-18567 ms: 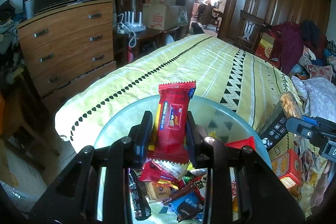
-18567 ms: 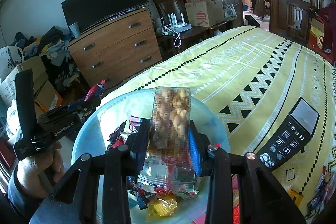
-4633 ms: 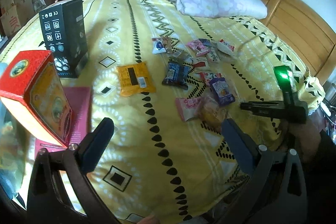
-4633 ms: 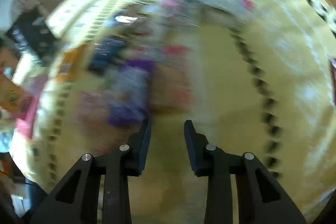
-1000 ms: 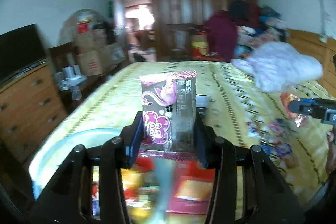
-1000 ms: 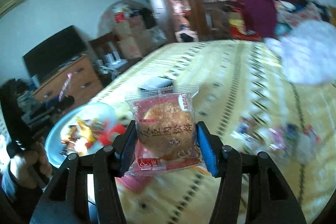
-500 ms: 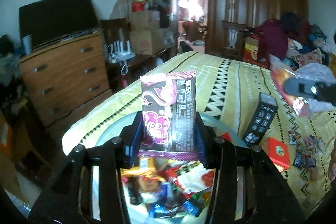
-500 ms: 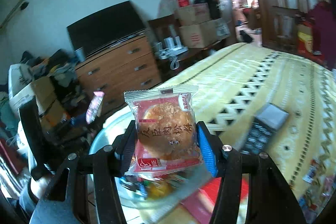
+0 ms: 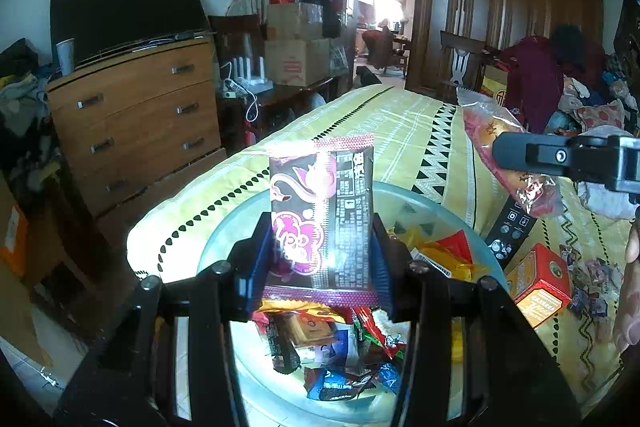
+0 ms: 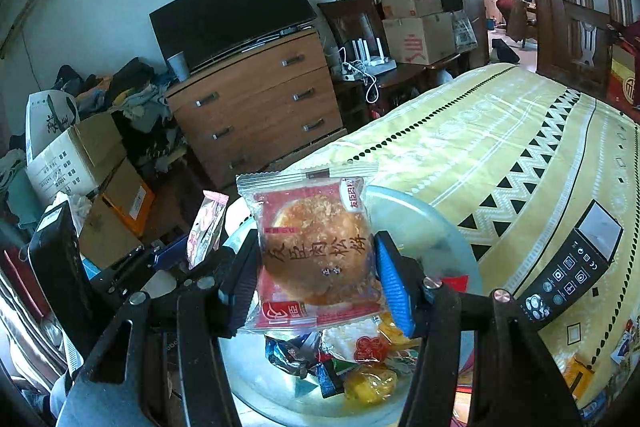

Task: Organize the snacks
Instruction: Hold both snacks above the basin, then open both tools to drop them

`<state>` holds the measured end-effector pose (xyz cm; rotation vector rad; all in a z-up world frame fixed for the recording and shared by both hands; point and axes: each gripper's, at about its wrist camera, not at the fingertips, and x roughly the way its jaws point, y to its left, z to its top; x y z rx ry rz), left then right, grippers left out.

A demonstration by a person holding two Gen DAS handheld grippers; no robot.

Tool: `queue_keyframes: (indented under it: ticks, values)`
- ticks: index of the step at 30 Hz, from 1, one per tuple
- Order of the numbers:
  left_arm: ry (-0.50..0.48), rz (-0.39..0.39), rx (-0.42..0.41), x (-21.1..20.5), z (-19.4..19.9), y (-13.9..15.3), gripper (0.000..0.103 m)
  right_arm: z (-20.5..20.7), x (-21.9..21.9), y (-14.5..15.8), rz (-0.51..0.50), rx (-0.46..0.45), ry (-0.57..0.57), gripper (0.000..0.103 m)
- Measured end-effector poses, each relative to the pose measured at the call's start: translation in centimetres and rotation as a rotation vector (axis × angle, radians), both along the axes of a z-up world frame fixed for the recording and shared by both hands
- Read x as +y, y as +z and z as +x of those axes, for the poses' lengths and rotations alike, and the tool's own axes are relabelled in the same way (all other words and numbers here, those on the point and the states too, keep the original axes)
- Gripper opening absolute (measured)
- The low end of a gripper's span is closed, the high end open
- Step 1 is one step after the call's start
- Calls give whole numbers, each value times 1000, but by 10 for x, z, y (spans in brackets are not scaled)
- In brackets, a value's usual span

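Far left: wooden dresser [image 9: 136,115] carrying dark TV [image 9: 124,11]. Cardboard boxes [image 9: 296,43] stacked mid-far. Dark wardrobe [image 9: 508,19] far right.

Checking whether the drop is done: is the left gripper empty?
No, the left gripper clamps a dark purple snack packet above the bowl.

Cluttered home bedroom: yellow-patterned bed [image 10: 500,147] at right, wooden dresser [image 10: 256,103] and television [image 10: 228,15] at centre, wardrobe [image 9: 504,23] upper right.

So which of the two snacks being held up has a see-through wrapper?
The round meat-floss cake in the right gripper: you can see the cake through its clear plastic. The purple packet in the left gripper is shiny foil, hiding what's inside.
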<state>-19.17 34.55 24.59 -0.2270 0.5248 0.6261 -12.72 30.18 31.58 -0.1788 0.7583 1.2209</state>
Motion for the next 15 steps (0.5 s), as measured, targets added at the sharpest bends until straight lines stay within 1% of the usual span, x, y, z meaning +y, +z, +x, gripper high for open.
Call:
queue_keyframes:
  ticks: [15]
  values:
    - [-4, 0, 2, -1, 0, 0, 46, 2, -1, 2, -4, -2, -4, 60]
